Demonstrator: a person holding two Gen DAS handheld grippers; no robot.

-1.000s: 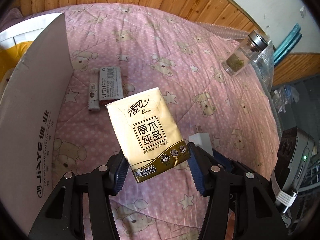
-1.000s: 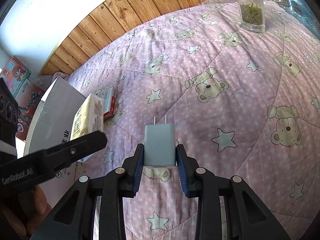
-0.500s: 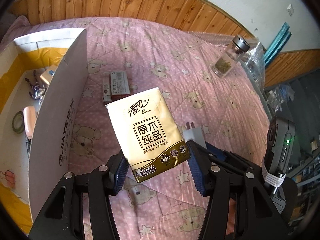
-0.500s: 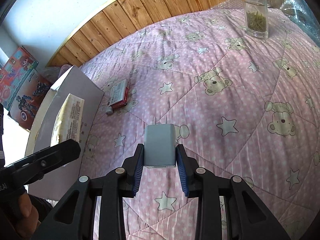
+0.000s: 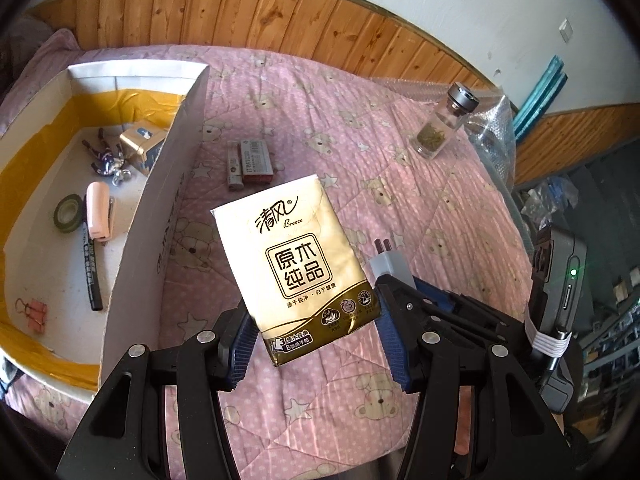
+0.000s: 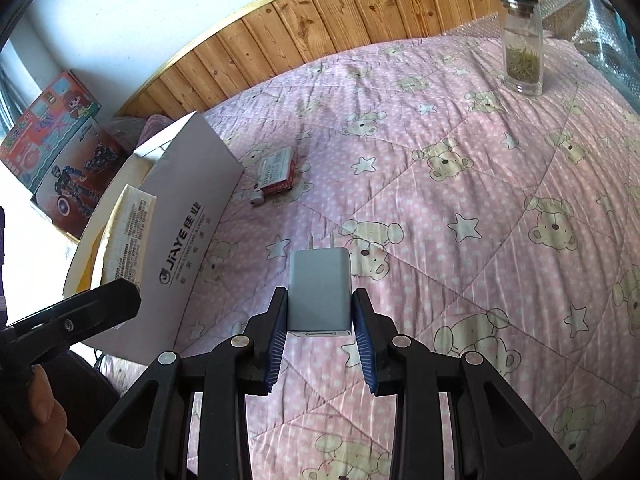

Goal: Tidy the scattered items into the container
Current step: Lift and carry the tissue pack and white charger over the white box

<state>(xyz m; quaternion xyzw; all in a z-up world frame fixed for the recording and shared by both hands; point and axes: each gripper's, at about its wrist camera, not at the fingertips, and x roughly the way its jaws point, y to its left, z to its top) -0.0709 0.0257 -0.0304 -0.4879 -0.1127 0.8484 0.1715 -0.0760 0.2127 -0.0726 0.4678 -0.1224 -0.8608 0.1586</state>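
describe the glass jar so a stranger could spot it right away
On the pink bear-print quilt, look to the far edge by the bubble wrap. The glass jar stands upright there, alone: clear, with a silver lid and green leaves at the bottom.

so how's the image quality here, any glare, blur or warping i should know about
Left wrist view: fisheye bends the wood wall panelling into an arc; sun glare on the tissue pack washes out its gold band, though the print stays sharp. Right wrist view: dark vignette corners, hard sunlight on the pink quilt; the charger is crisp, the left gripper at the left edge is soft.
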